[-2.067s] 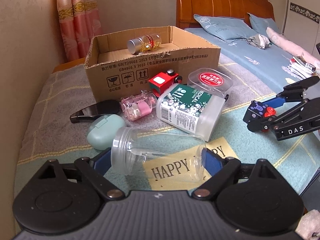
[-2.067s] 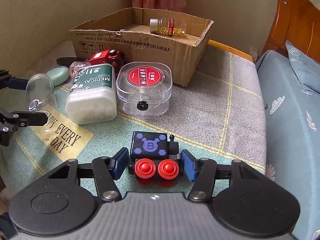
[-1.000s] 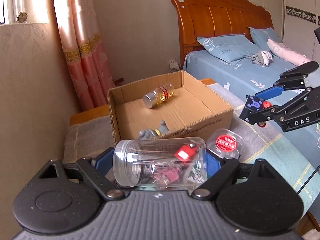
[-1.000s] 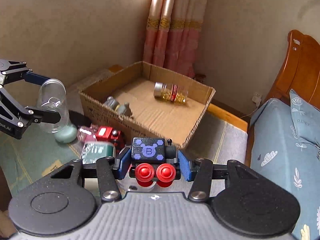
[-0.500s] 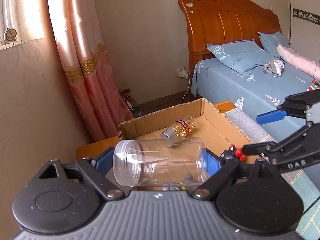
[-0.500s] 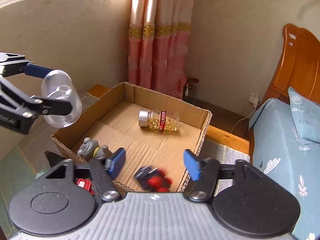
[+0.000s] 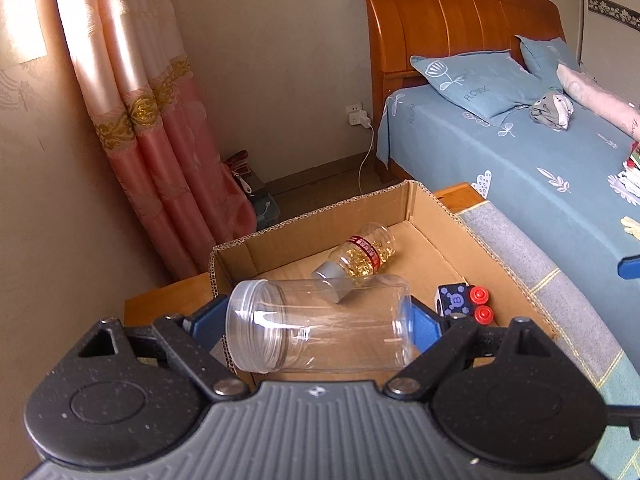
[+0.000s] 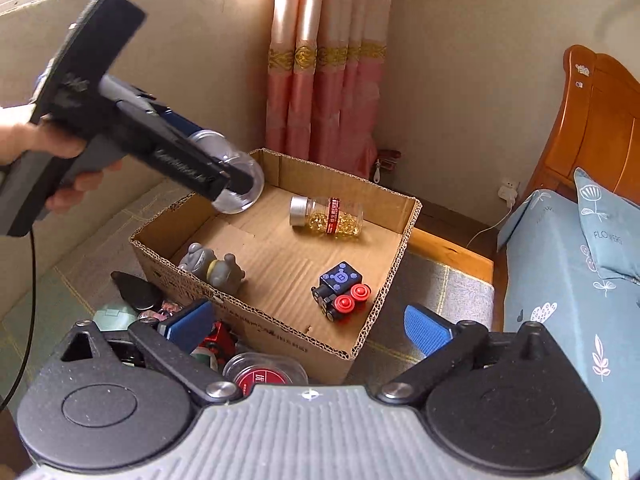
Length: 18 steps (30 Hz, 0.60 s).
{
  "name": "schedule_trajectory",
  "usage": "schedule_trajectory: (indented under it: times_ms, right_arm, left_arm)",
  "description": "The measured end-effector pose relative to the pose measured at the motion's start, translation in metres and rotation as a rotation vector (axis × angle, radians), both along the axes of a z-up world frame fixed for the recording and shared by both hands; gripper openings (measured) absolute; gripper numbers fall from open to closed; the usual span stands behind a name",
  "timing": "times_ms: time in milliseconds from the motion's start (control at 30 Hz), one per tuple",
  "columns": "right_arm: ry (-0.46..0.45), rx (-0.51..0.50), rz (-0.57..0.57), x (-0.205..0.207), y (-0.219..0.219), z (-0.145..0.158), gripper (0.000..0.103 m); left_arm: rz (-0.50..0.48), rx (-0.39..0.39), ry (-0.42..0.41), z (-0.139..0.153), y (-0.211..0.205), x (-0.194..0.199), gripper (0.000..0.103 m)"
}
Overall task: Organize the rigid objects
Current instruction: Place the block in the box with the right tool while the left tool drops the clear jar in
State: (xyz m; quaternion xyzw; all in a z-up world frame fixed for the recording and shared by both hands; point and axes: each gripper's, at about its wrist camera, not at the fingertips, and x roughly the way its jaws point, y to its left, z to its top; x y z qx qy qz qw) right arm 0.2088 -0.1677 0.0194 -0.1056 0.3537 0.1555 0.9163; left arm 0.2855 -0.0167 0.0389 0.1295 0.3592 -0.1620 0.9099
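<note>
My left gripper (image 7: 318,322) is shut on a clear plastic jar (image 7: 320,332), held sideways above the open cardboard box (image 7: 424,200). In the right wrist view the jar (image 8: 240,184) hangs over the box's far left corner (image 8: 256,156). My right gripper (image 8: 308,326) is open and empty above the box's near edge. In the box lie a blue and red toy train (image 8: 340,292), a capsule bottle (image 8: 328,216) and a grey figurine (image 8: 212,268). The train (image 7: 464,304) and the bottle (image 7: 360,258) also show in the left wrist view.
In front of the box lie a red-lidded clear case (image 8: 264,376), a red toy train (image 8: 218,340), a black object (image 8: 136,292) and a green case (image 8: 114,314). A bed (image 8: 580,280) is at the right, a curtain (image 8: 324,60) behind the box.
The right gripper opened and dropped the blue and red toy train into the box. The left gripper carried the clear jar further over the box.
</note>
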Motion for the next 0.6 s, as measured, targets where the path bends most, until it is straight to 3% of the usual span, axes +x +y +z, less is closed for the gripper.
schedule_trajectory:
  times_ms: [200, 600]
  right_arm:
    - [0.011, 0.013, -0.034, -0.002, -0.010, -0.002, 0.103]
    - [0.055, 0.043, -0.061, -0.007, -0.009, -0.015, 0.103]
  left_arm:
    - [0.094, -0.023, -0.042, 0.003, 0.007, 0.010, 0.097]
    - [0.092, -0.066, -0.063, 0.011, 0.026, -0.035, 0.102]
